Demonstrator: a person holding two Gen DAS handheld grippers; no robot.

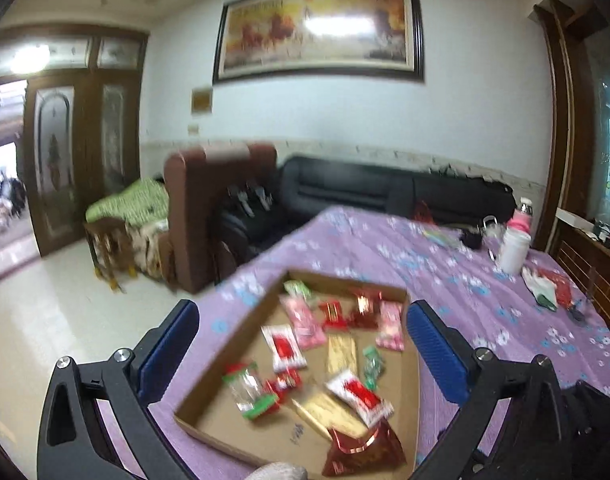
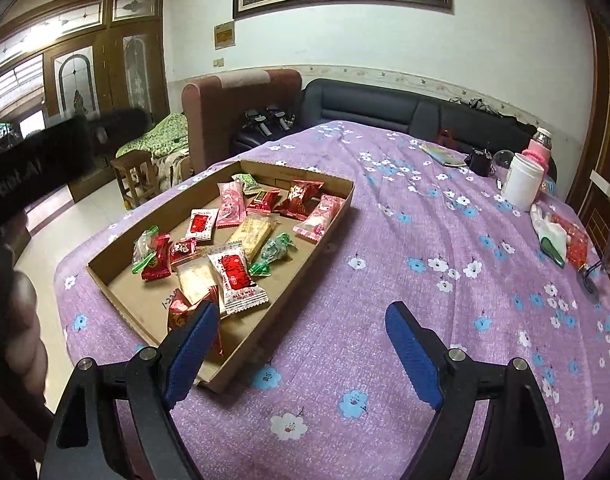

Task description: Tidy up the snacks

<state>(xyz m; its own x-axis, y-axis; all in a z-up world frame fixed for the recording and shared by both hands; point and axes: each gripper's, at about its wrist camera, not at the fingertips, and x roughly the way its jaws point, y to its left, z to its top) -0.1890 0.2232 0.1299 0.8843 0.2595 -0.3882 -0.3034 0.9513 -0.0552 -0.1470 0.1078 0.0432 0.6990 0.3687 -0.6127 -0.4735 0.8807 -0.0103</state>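
Both sets of blue pads spread wide, nothing between them: left gripper point(image 1: 303, 344) hangs over the cardboard tray point(image 2: 337, 210), right gripper point(image 2: 303, 354) sits just off the tray's near corner above the purple cloth point(image 2: 405, 240). Looks like a hover between picks, jaws pre-opened for a wrapper. Tray holds all the snacks, loose: white-red packet point(image 2: 237, 278), red packet point(image 2: 299, 196), pink packet point(image 2: 319, 216), green candy point(image 2: 273, 254). White jar point(image 2: 521, 184) well beyond the tray.

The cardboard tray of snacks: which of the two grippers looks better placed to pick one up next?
Probably the left gripper. It hangs open directly over the cardboard tray, with wrapped snacks showing between its fingers. The right gripper, also open, points mostly at bare purple tablecloth beside the tray.
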